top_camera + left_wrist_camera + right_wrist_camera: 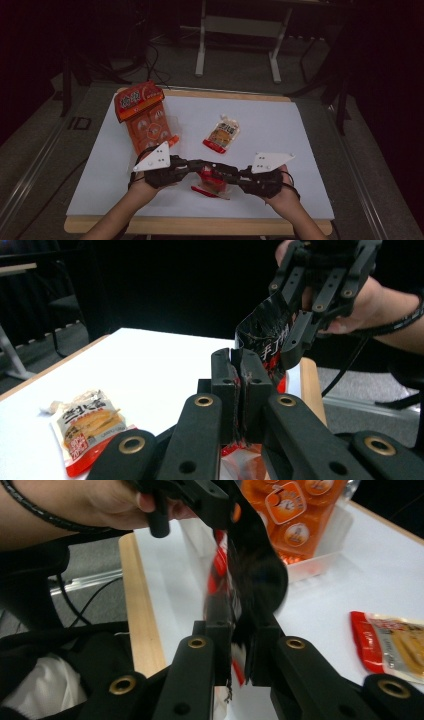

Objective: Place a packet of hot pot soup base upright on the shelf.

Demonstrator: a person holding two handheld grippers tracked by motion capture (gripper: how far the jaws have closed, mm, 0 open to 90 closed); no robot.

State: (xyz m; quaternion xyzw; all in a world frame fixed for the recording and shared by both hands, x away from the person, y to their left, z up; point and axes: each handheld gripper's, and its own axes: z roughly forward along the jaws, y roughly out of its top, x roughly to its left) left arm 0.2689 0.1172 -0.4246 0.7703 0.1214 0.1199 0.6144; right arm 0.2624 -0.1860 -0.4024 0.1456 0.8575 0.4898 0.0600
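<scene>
Left claw: the left claw (196,165) has its jaws pressed together on one edge of the red-and-black snack packet (212,181); in the left gripper view (240,390) the foil edge is pinched flat between the two black pads.
Right claw: the right claw (231,173) grips the opposite edge of the same packet; in the right gripper view (235,655) a thin gap stands between the pads with the foil caught in it.
Snack packet: held between the two claws just above the near part of the white surface (280,130), close to the person's side; it looks stretched between the two grips.
Writing on the held packet: white Chinese characters on the black part, seen in the left gripper view (272,342); too small and creased to read for sure.
Second packet: a pale sachet with a red bottom edge (222,133) lies flat at mid-surface, well apart from the claws; it shows a picture of golden strips and dark Chinese characters, not legible.
Orange box: an orange display carton (144,116) stands at the far left of the surface, lid flap raised with large white characters, round orange labels on its contents; text unreadable.
Hands: the left hand (150,182) and right hand (280,192) come in from the near edge.
</scene>
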